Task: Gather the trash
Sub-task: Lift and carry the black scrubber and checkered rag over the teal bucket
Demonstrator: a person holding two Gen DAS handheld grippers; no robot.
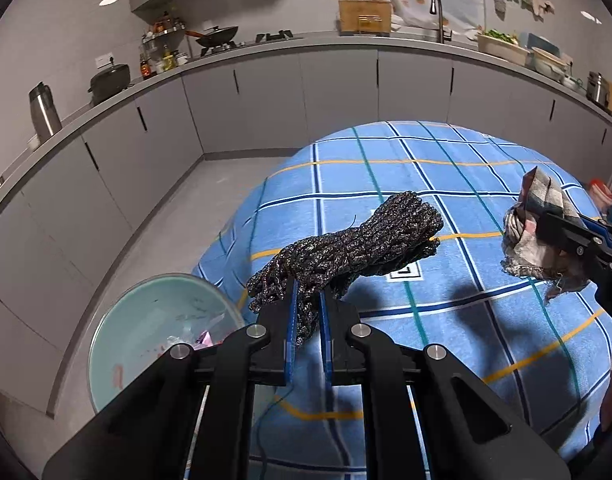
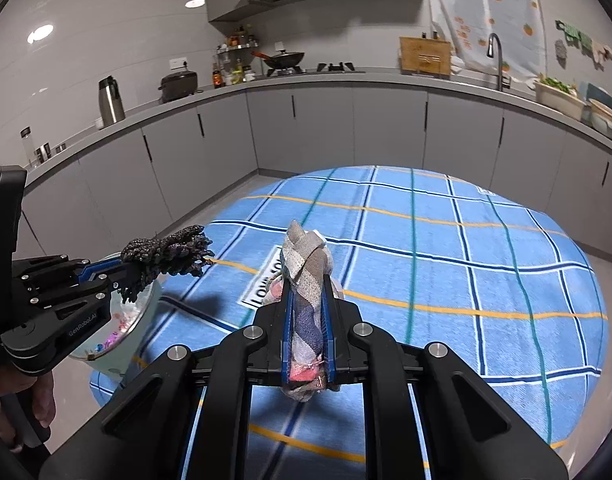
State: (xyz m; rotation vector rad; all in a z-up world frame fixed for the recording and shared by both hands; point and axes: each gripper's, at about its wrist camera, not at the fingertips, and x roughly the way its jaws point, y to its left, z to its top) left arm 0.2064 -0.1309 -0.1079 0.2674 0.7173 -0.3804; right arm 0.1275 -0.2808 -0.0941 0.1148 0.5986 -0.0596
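My left gripper [image 1: 308, 294] is shut on a dark speckled bundle of cord [image 1: 358, 240], which hangs in the air above the blue checked tablecloth [image 1: 446, 168]. In the right wrist view that same bundle of cord [image 2: 166, 254] sticks out of the left gripper [image 2: 124, 276], over the pale green bin [image 2: 146, 304]. My right gripper [image 2: 308, 280] is shut on a crumpled plaid rag [image 2: 308, 264] with grey, blue and pink patches. In the left wrist view the rag [image 1: 534, 224] is at the right edge, held by the right gripper [image 1: 546, 220]. The pale green bin [image 1: 146, 320] stands left of the table with scraps inside.
Grey kitchen cabinets [image 1: 266, 96] and a counter curve around behind the table, bearing a thermos [image 1: 44, 110], a pot, a wok, a faucet [image 1: 438, 12] and bowls. A white printed label [image 2: 266, 280] lies on the cloth. A hand [image 2: 34, 392] grips the left gripper's handle.
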